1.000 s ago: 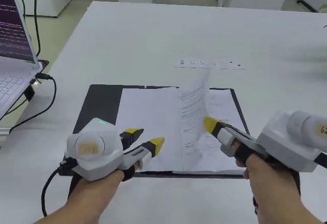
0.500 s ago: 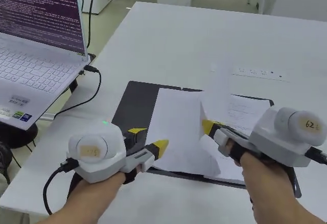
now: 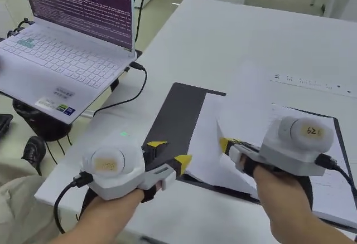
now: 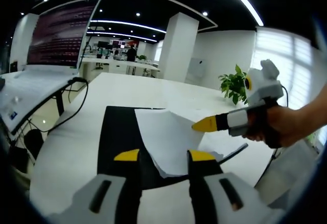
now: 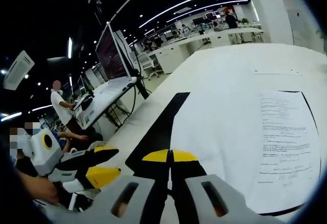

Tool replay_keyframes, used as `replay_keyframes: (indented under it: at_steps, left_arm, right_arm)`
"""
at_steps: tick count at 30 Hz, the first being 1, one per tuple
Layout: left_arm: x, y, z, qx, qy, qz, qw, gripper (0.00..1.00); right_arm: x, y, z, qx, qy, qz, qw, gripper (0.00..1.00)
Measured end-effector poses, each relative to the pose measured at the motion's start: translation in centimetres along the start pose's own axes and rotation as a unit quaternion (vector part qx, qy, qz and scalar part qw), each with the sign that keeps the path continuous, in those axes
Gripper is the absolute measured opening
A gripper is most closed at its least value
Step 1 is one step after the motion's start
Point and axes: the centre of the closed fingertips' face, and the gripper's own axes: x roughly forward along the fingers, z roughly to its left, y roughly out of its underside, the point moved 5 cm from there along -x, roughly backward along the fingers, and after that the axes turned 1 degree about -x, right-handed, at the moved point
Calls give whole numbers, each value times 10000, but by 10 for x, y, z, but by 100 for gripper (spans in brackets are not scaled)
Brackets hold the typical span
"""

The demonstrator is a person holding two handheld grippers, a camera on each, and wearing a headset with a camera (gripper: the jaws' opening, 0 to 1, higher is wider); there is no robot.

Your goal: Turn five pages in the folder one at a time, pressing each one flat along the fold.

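Change since a second ago: the page [image 3: 245, 116] stood nearly upright over the fold; it now arches over to the left half of the folder [image 3: 175, 110], blank side up. The head view has also swung left and brought a laptop [image 3: 72, 49] into frame, so part of the shift is the camera's. The leaf itself has plainly crossed the fold.

Meaning for the task: judged as one turn nearly carried through but not landed. The page is bowed and raised, not lying flat. The press along the fold is still to come.

Right gripper [image 3: 226, 144]: low at the near edge of the page. In the right gripper view the yellow tips [image 5: 169, 156] meet with no gap and white paper spreads out ahead of them. The jaws are closed, and by the look of it pinch the page's near edge. The left gripper view has its tip [image 4: 207, 125] touching that edge.

Left gripper [image 3: 169, 151]: hovers at the folder's near-left side, over the black cover. Jaws parted [image 4: 164, 156], nothing between them; the page's corner [image 4: 168, 137] lies just beyond the tips.

Folder lies open on the white worktop [image 3: 240, 38]; a printed sheet [image 5: 286, 147] lies flat on its right half.
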Motion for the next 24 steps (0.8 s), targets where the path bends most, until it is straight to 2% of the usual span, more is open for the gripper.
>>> replay_keyframes:
  at_steps: [6, 12, 20, 24]
  left_arm:
    - [-9, 10, 5, -103, -106, 78, 9999, 34]
    - [-12, 15, 10, -186, -147, 117, 9997, 34]
    - [-8, 20, 13, -284, -147, 222, 9992, 33]
    - [-4, 21, 13, -311, -142, 246, 9991, 33]
  right_arm:
    - [19, 18, 6, -125, -8, 341, 9993, 0]
    - [34, 33, 9, -174, -10, 664, 9976, 0]
    - [50, 45, 12, -207, -78, 885, 9958, 0]
    - [58, 51, 12, -90, -123, 1031, 9946, 0]
